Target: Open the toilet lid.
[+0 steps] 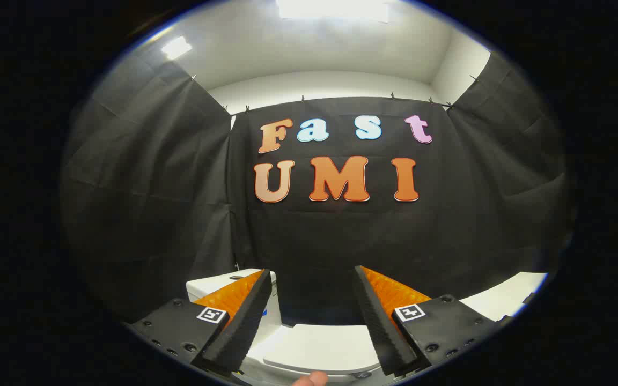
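Hovering above the toilet lid (322, 348), the claw (314, 321) has its fingers spread apart, gripping nothing. The lid lies closed below them, with the white tank (218, 284) just behind it.

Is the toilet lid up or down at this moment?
Down. The toilet lid lies flat over the bowl, below and between the fingers of the open gripper, which holds nothing.

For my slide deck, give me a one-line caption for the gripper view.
Open gripper held above a white toilet, its closed lid between and below the fingers, untouched.
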The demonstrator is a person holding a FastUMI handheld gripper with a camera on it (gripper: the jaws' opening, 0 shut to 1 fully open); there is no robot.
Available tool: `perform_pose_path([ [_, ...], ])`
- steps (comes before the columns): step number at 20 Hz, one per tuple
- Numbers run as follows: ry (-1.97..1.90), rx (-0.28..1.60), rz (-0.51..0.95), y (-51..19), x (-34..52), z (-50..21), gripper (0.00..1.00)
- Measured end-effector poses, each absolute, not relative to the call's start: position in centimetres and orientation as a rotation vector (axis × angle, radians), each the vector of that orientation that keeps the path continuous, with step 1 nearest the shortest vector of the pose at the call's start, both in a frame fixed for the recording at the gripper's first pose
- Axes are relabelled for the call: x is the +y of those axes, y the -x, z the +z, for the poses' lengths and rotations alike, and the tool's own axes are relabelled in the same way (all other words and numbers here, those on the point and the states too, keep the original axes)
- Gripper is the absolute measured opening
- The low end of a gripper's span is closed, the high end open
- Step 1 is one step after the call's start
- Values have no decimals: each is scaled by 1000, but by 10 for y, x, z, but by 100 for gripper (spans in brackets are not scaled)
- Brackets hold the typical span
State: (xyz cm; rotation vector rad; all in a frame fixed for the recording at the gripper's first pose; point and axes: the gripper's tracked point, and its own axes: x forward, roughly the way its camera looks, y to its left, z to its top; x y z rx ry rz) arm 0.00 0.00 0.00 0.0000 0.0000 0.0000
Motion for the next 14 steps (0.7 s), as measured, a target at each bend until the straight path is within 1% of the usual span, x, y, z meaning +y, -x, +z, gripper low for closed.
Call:
perform_pose_path([
  [14, 22, 0, 8, 1, 8, -3, 98],
])
